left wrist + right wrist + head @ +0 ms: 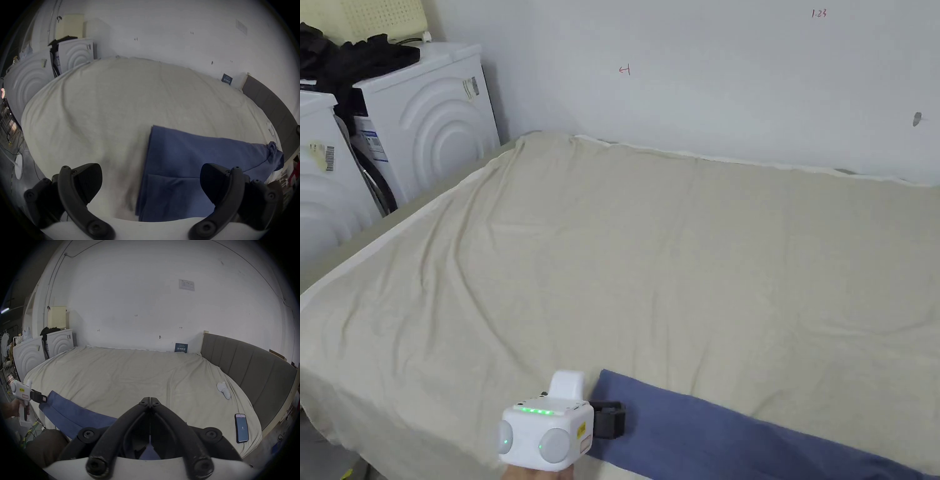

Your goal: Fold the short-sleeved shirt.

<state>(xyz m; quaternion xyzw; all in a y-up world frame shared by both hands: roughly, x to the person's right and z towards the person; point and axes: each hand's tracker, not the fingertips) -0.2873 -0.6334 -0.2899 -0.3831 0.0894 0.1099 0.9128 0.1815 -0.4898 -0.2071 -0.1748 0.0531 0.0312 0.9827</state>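
A blue short-sleeved shirt (pixel 737 437) lies as a long folded band along the near edge of the bed (pixel 675 262). Its left end is flat and square (pixel 186 162); its far right end is bunched. My left gripper (pixel 619 419) hovers at that left end, open, with the shirt's edge under the gap between its jaws (pixel 150 181) and nothing gripped. It also shows at the left of the right gripper view (pixel 43 398), held by a hand. My right gripper (pixel 150 400) is shut above the shirt's right part (pixel 73 413), with no cloth seen between its tips.
Two white washing machines (pixel 425 119) stand left of the bed with dark clothes on top. A phone (pixel 241 428) and a white device (pixel 223 389) lie on the sheet at the right, near the grey headboard (pixel 251 369). A white wall runs behind the bed.
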